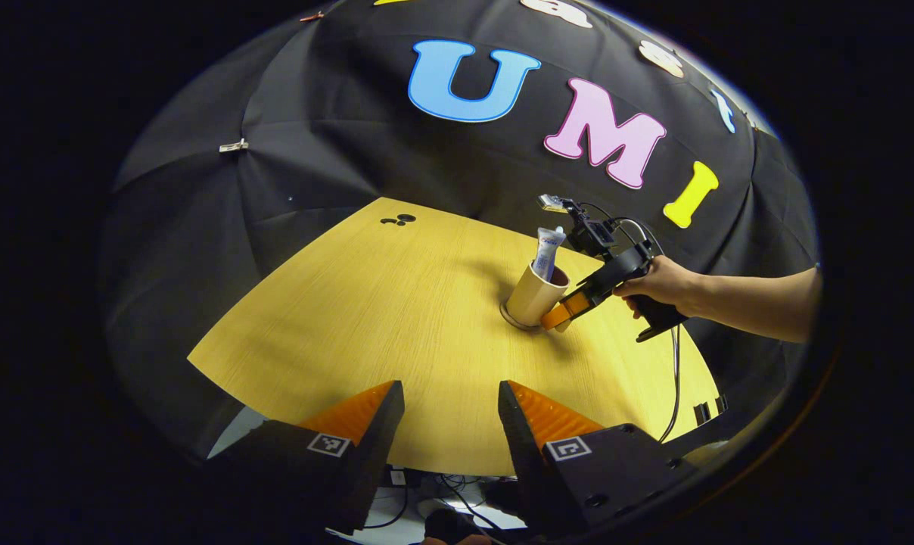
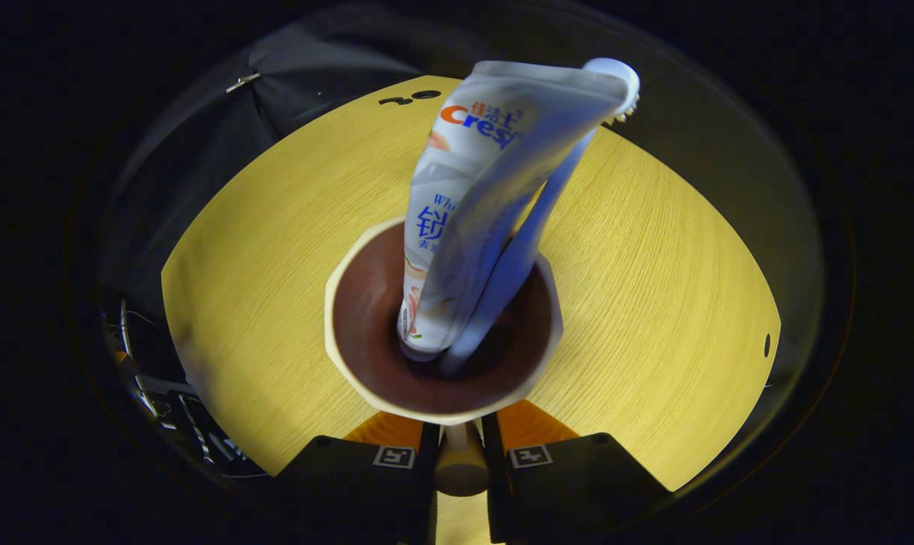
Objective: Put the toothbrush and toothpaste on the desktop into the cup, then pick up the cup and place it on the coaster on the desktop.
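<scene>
A pale wooden desktop [image 1: 396, 318] bears a round coaster [image 1: 511, 318], on which the cup [image 1: 534, 297] stands.

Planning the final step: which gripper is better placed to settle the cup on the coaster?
Right. The right gripper is clamped on the cup handle, over the coaster. The left gripper hangs open, apart from the cup.

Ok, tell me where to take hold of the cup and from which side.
Grip the cup by its handle, on the side facing the right hand-held gripper, coming in level with the table. The handle sticks out sideways, and the toothpaste and toothbrush stand tall out of the mouth, so a grasp from above would likely knock them. That gripper's fingers already close on the handle.
</scene>
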Tool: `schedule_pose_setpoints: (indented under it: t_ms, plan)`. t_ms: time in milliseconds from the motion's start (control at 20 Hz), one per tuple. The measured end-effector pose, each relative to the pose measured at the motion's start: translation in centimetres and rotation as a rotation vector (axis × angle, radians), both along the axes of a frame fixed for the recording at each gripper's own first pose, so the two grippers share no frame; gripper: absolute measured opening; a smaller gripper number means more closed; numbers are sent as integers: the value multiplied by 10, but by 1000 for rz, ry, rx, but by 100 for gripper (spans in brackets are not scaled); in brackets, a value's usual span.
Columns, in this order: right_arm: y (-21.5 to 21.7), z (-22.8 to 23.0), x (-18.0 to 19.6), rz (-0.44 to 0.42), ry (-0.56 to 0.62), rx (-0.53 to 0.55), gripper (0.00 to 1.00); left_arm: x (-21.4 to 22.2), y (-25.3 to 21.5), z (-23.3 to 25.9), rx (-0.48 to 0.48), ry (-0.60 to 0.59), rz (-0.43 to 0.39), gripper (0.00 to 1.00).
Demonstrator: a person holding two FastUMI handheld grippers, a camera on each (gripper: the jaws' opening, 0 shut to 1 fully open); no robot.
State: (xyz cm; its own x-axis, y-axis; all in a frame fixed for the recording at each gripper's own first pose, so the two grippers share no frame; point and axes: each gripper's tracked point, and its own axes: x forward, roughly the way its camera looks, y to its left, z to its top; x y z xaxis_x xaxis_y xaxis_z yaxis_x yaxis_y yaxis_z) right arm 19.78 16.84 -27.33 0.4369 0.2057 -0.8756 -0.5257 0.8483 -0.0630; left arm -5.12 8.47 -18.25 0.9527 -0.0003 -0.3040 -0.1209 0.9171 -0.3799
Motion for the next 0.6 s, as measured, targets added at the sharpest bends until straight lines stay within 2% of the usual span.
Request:
schedule_pose_setpoints:
  t_ms: [300,350,500,550,600]
  plan:
    - [1,1,-2,0,-8,-7,32,-3,1,0,-2,-6,8,79]
    - [-3,4,-3,2,-18,-14,29,-5,1,-1,-2,-7,9,79]
    - [-4,12,-1,-4,-49,-9,53,-9,0,-2,3,-6,11,78]
    - [-4,13,-1,-5,-55,-4,59,-10,-1,-3,3,-4,12,78]
    - [-4,16,-2,-2,-67,2,59,-11,-1,-3,1,-3,13,78]
